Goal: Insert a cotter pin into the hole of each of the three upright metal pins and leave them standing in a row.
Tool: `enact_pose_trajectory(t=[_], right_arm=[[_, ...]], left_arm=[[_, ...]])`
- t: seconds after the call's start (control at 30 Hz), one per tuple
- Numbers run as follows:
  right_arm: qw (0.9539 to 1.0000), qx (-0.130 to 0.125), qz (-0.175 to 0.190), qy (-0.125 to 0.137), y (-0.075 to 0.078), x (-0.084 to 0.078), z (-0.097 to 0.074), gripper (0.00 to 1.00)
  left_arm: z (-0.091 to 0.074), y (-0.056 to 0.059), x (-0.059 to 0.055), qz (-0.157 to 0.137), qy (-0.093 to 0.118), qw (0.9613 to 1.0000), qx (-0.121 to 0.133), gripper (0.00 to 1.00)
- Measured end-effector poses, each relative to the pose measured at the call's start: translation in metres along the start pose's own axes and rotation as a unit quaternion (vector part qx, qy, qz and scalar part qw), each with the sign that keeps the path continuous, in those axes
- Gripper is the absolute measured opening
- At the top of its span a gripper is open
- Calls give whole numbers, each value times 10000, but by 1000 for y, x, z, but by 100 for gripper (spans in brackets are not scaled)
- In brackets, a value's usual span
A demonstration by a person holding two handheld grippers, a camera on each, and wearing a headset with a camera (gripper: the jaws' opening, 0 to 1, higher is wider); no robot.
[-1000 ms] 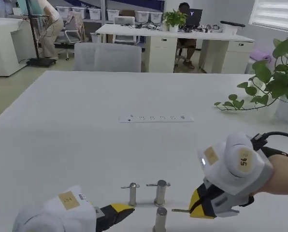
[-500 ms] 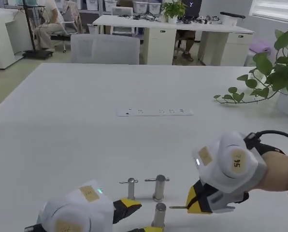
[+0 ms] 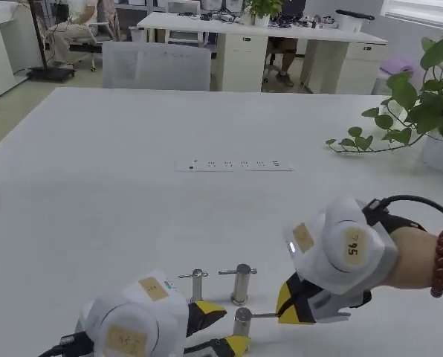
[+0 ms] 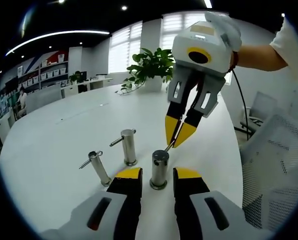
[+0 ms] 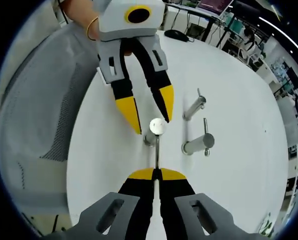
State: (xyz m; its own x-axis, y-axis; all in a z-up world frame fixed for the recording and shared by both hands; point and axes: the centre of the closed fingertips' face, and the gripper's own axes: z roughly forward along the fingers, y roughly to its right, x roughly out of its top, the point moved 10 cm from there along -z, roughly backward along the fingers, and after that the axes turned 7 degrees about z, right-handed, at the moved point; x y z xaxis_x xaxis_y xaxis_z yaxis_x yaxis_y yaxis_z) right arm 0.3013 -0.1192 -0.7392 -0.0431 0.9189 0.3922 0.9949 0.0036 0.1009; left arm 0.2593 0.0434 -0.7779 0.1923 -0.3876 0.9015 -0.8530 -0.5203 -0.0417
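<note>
Metal pin stands btwn left hand-held gripper jaws.

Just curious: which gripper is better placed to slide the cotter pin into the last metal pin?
Right: the right gripper is shut on the cotter pin, its tip at the bare metal pin. The left gripper just straddles that pin, open.

Bright, even indoor light. Head view: the white table takes only a faint, soft shadow just under the right gripper.
Left gripper view: windows well beyond that gripper are washed out; ceiling lights flare above.
Right gripper view: glare on the metal pin top, just ahead of the jaws.
Both gripper views bend strongly at the edges; the far background is soft.
</note>
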Motion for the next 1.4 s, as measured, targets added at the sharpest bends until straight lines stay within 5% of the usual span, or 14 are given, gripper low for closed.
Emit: enact_pose_trajectory(t=[0.53, 1.4], right_arm=[[9999, 1, -71, -103, 2, 1, 1, 3], [9998, -19, -168, -108, -1, 7, -3, 4]], left_arm=[[10, 1, -2, -86, -27, 9999, -46, 12], [13, 2, -5, -157, -86, 9998, -41, 12]])
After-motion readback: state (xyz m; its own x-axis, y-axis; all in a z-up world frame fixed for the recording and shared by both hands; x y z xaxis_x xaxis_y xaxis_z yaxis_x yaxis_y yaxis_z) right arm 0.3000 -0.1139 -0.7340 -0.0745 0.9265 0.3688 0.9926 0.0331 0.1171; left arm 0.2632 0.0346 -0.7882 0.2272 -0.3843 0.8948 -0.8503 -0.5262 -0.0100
